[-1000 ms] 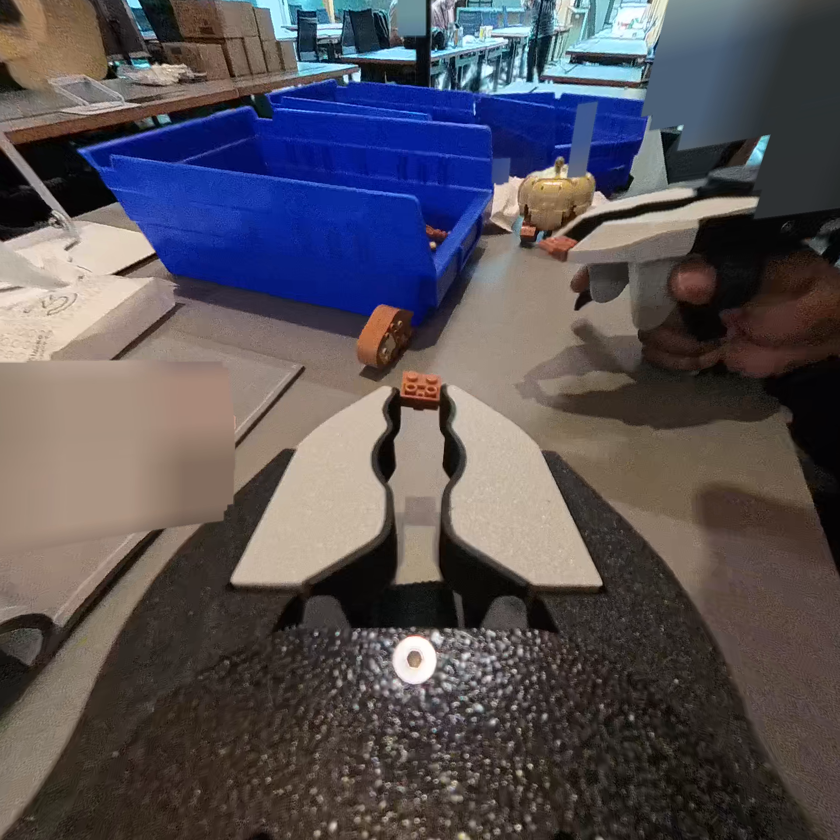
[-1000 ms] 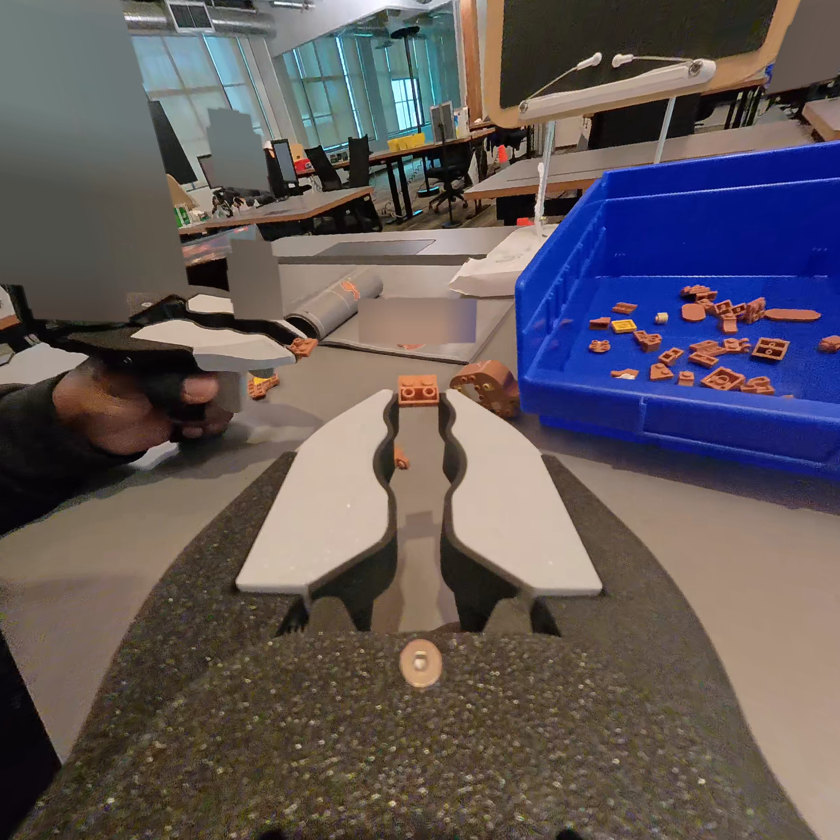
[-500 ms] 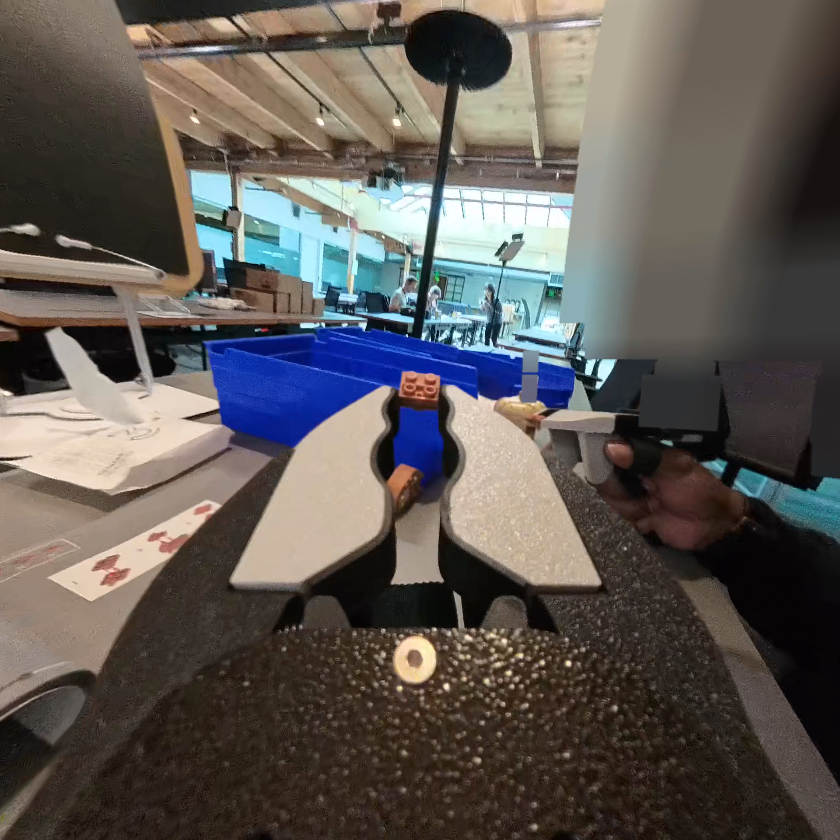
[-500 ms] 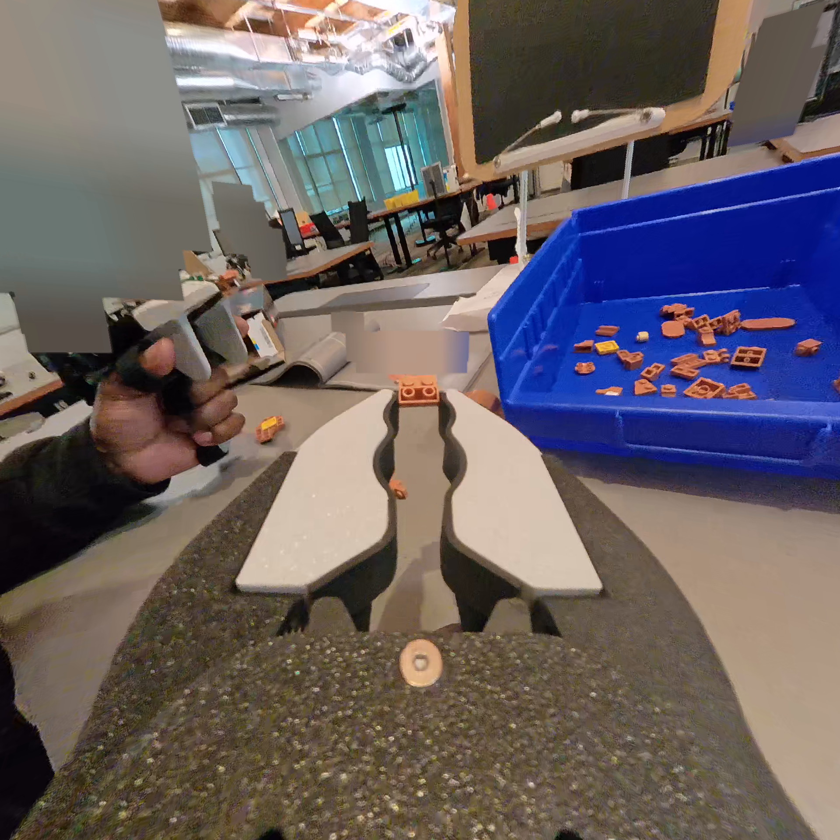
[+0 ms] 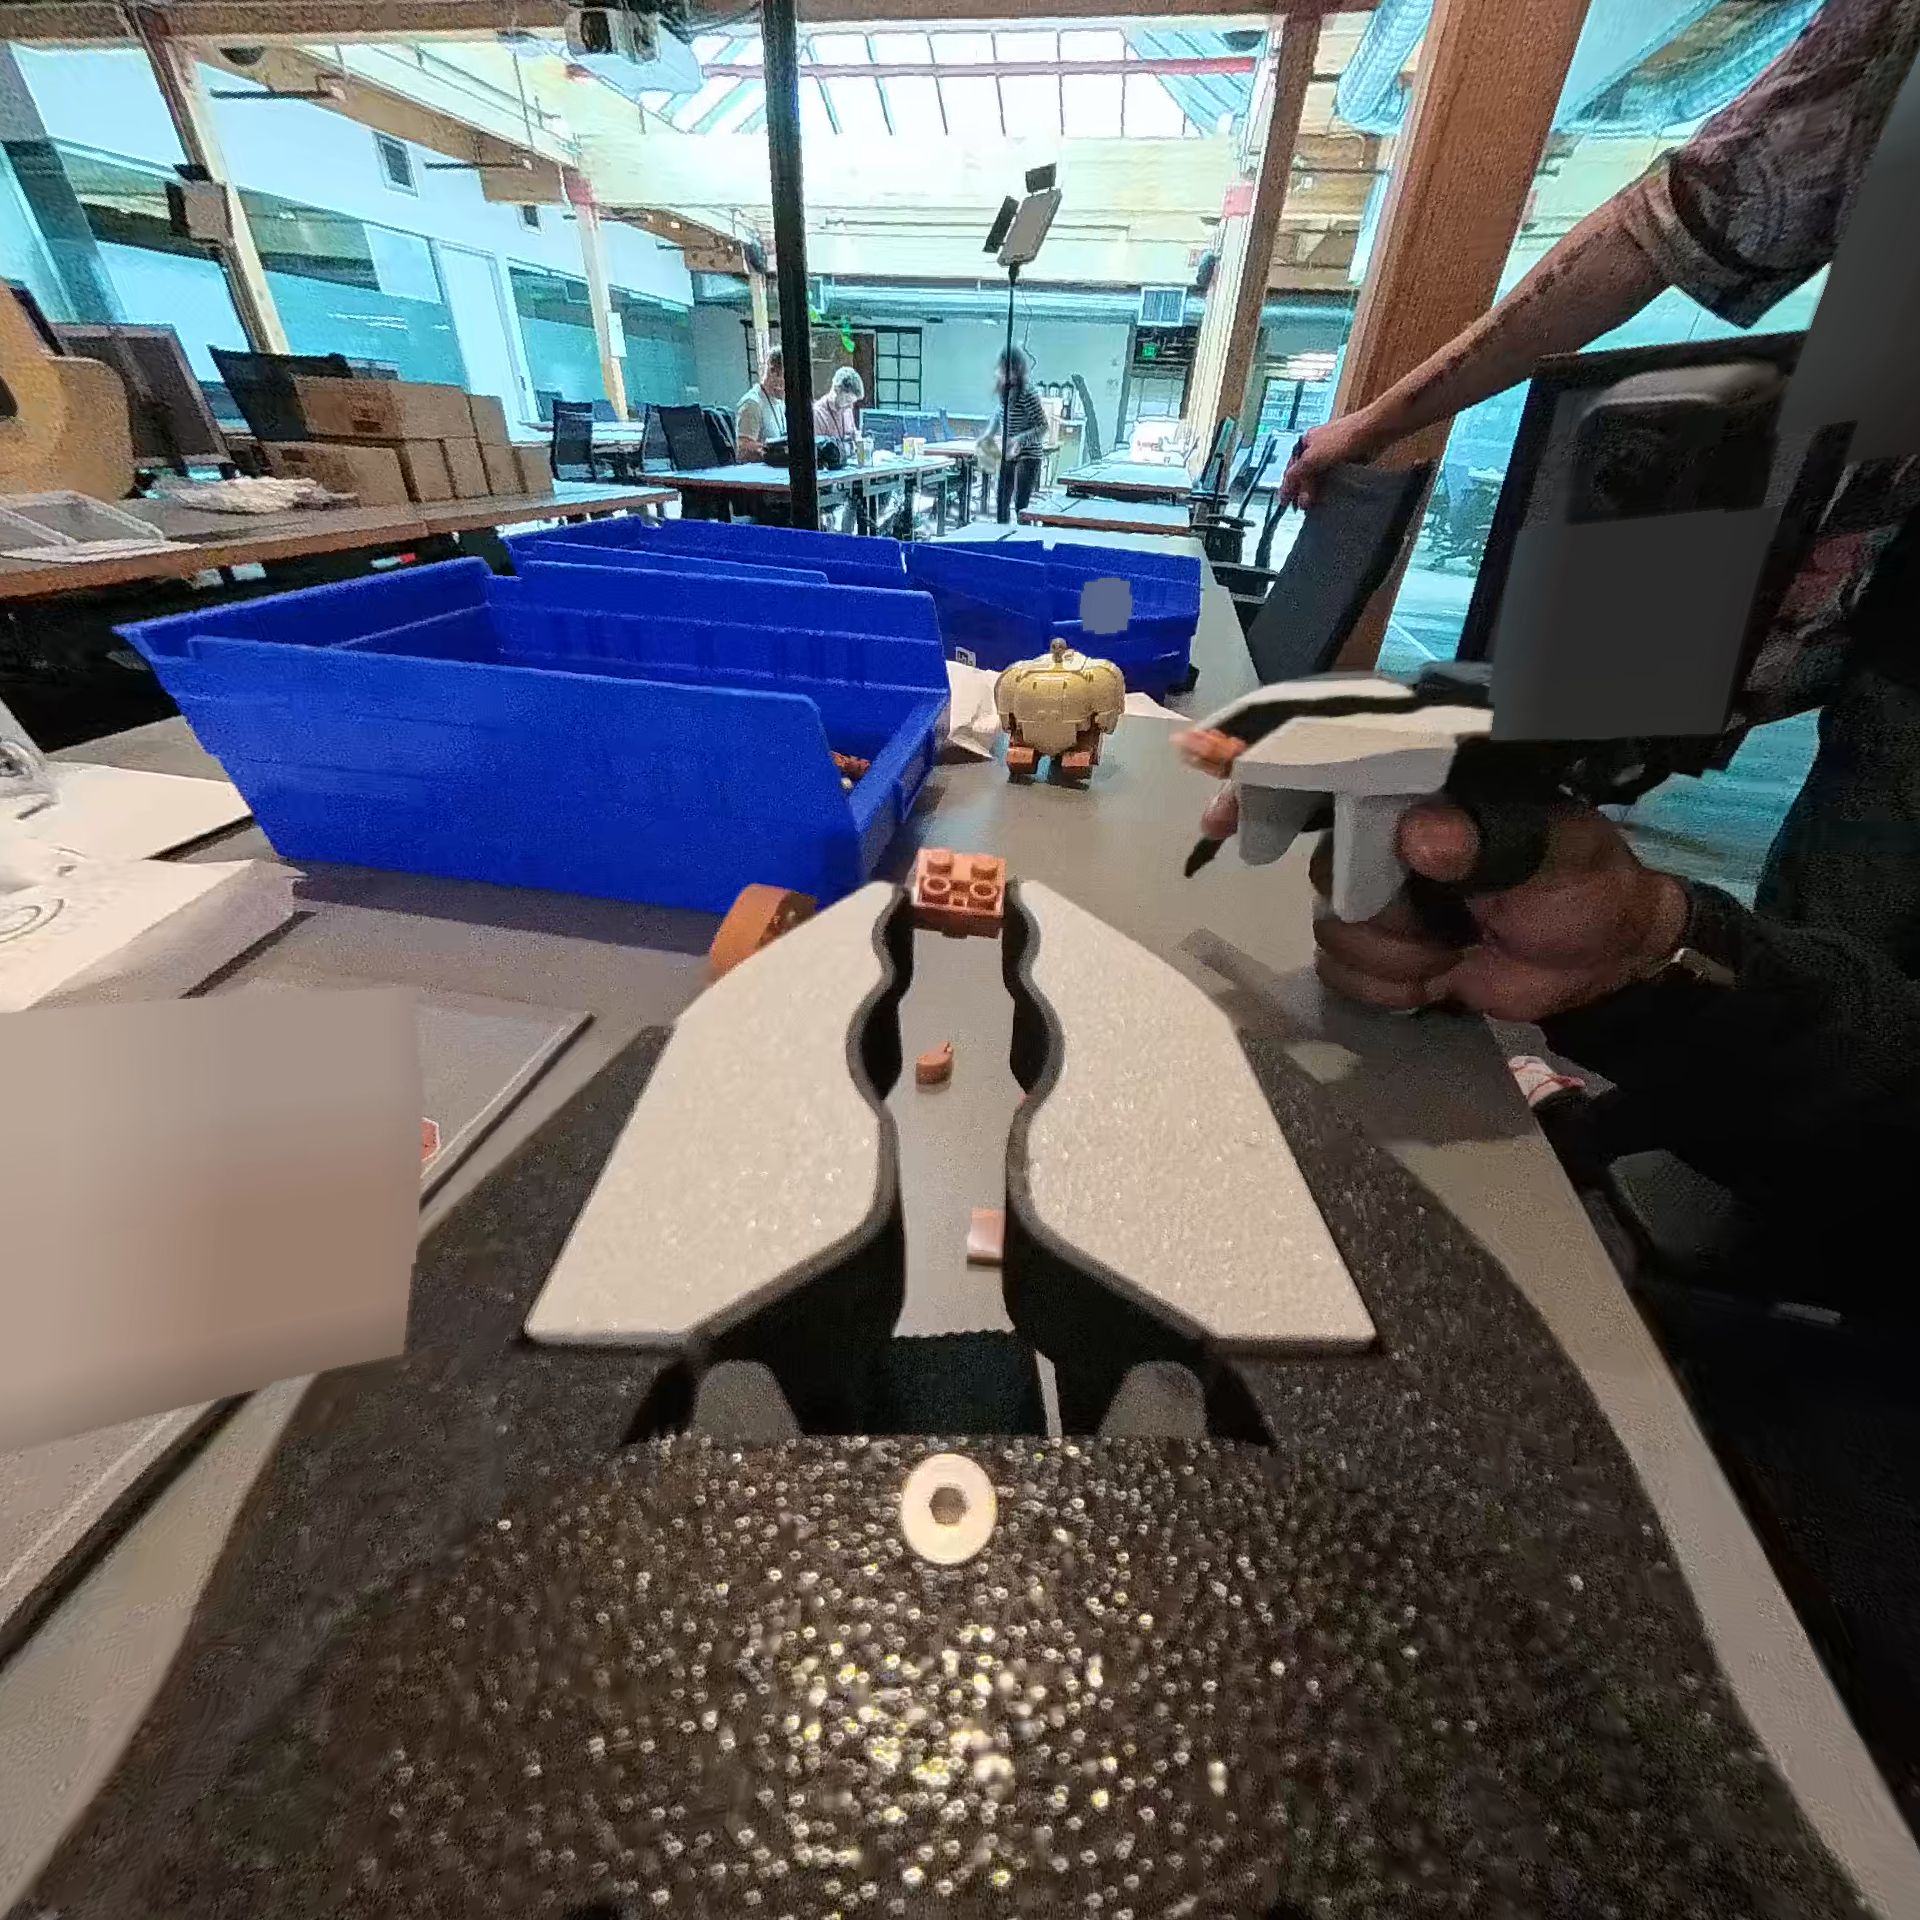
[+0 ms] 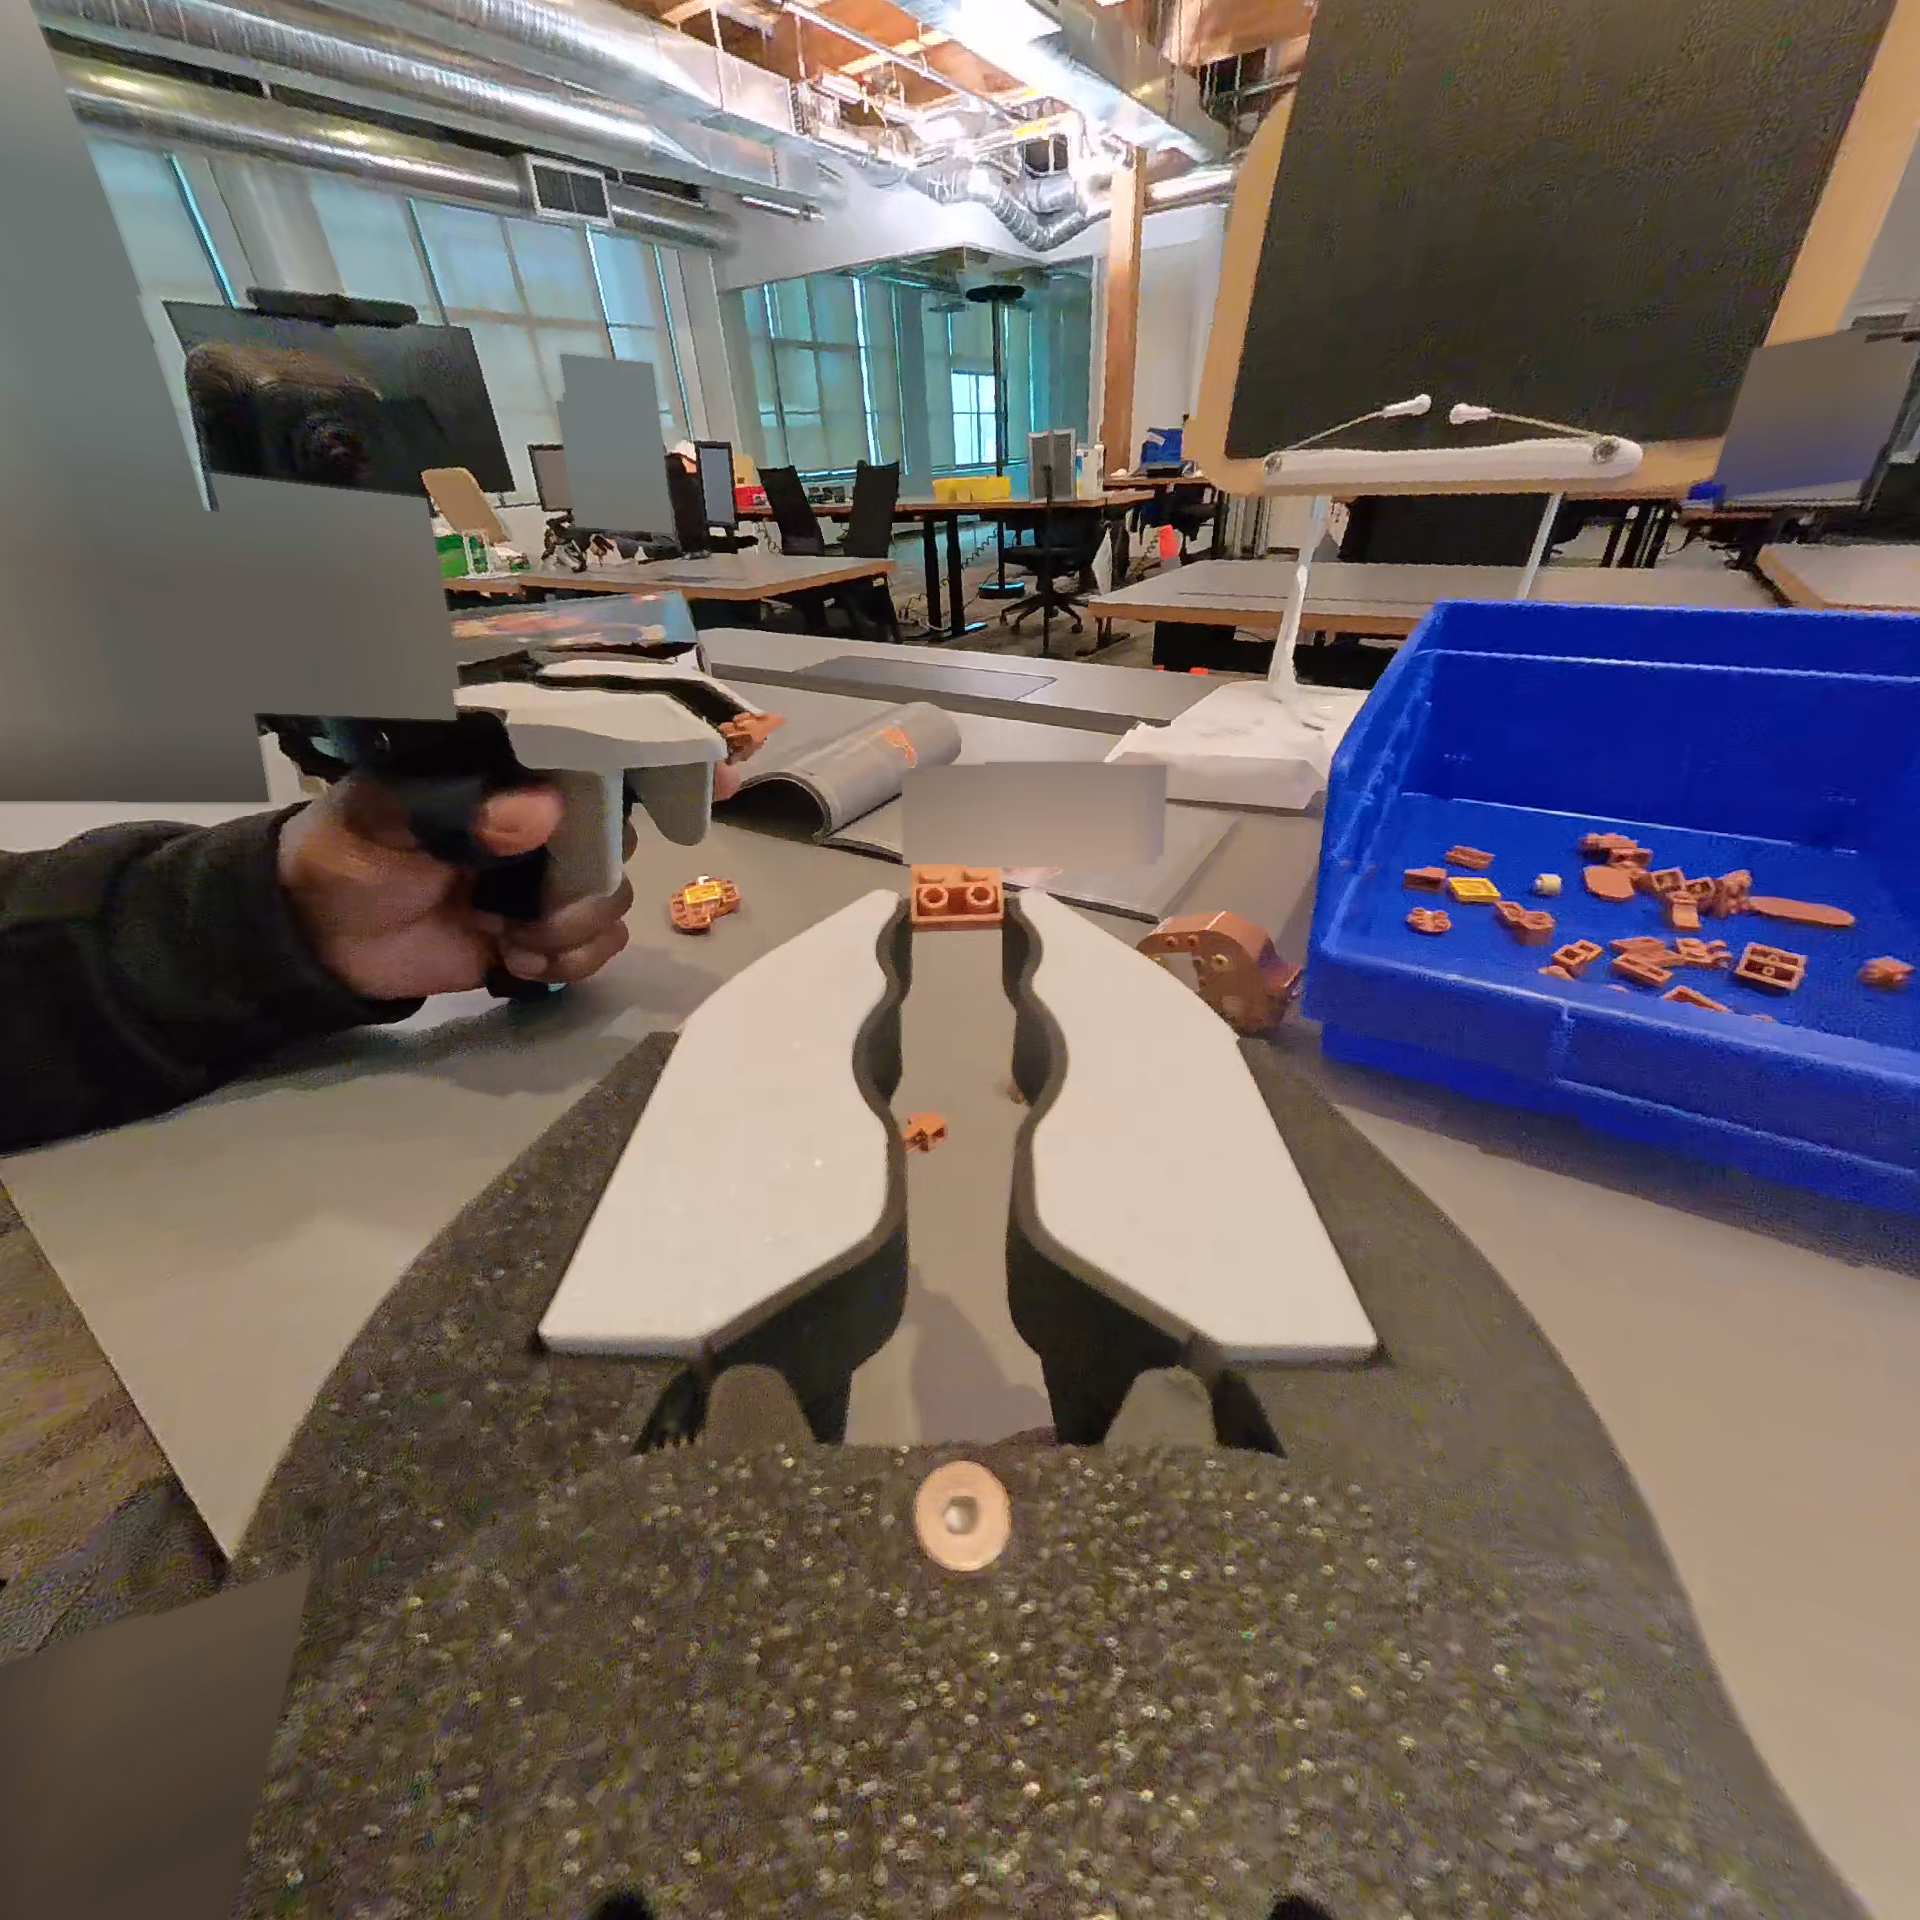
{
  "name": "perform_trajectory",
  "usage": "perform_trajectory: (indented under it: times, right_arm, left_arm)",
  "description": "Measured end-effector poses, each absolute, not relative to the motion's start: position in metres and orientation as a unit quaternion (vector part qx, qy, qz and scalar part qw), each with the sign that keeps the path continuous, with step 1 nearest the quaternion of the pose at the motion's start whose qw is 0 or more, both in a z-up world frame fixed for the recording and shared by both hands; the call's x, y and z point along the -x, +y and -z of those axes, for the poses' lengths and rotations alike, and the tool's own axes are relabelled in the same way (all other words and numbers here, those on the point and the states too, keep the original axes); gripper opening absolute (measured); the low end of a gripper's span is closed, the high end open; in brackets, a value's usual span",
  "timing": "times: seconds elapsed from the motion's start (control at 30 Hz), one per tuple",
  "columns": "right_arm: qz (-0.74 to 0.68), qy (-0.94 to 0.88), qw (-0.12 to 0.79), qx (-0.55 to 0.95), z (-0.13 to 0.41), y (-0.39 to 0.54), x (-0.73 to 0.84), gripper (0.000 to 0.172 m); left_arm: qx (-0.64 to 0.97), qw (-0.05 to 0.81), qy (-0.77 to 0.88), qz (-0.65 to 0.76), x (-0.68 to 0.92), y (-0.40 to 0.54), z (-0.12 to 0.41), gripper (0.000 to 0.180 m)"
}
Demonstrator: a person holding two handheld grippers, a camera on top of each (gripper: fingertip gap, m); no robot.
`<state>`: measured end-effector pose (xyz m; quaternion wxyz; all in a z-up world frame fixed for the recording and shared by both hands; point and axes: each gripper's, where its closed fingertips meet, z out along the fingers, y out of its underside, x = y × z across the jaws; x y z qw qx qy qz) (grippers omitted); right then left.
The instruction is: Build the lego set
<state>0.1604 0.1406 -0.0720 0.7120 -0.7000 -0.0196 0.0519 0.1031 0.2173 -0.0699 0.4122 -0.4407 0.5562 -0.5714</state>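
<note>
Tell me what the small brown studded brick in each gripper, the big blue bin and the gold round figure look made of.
Brown brick in the left gripper and the one in the right gripper: likely moulded plastic, matte, crisp studs. Blue bin: apparently rigid plastic, slight sheen, ribbed walls. Gold figure: seemingly plastic brick parts with a metallic-looking gloss, on brown feet.

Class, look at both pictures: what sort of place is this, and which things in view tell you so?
Probably an open-plan office or workshop used for building with toy bricks. Rows of desks and office chairs fill the big windowed hall, bare ducts run overhead, and blue bins of brown bricks sit on the grey table.
</note>
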Motion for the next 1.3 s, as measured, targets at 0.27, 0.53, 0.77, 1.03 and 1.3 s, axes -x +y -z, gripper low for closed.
perform_trajectory:
  times: [0.27, 0.53, 0.77, 1.03, 1.3]
  right_arm:
    - [-0.059, -0.02, 0.707, 0.704, 0.074, 0.142, -0.16, 0.016]
    - [-0.063, -0.021, 0.7, 0.711, 0.076, 0.144, -0.159, 0.016]
    - [-0.06, -0.023, 0.7, 0.712, 0.076, 0.144, -0.158, 0.016]
    - [-0.065, -0.022, 0.695, 0.715, 0.078, 0.145, -0.158, 0.016]
    - [-0.067, -0.01, 0.691, 0.72, 0.079, 0.147, -0.162, 0.016]
  left_arm:
    - [0.45, 0.429, 0.537, 0.57, -0.095, 0.225, 0.07, 0.016]
    - [0.462, 0.422, 0.525, 0.577, -0.095, 0.233, 0.07, 0.016]
    - [0.454, 0.423, 0.547, 0.561, -0.095, 0.228, 0.073, 0.016]
    - [0.457, 0.421, 0.545, 0.563, -0.094, 0.23, 0.074, 0.016]
    - [0.465, 0.41, 0.555, 0.555, -0.095, 0.227, 0.079, 0.016]
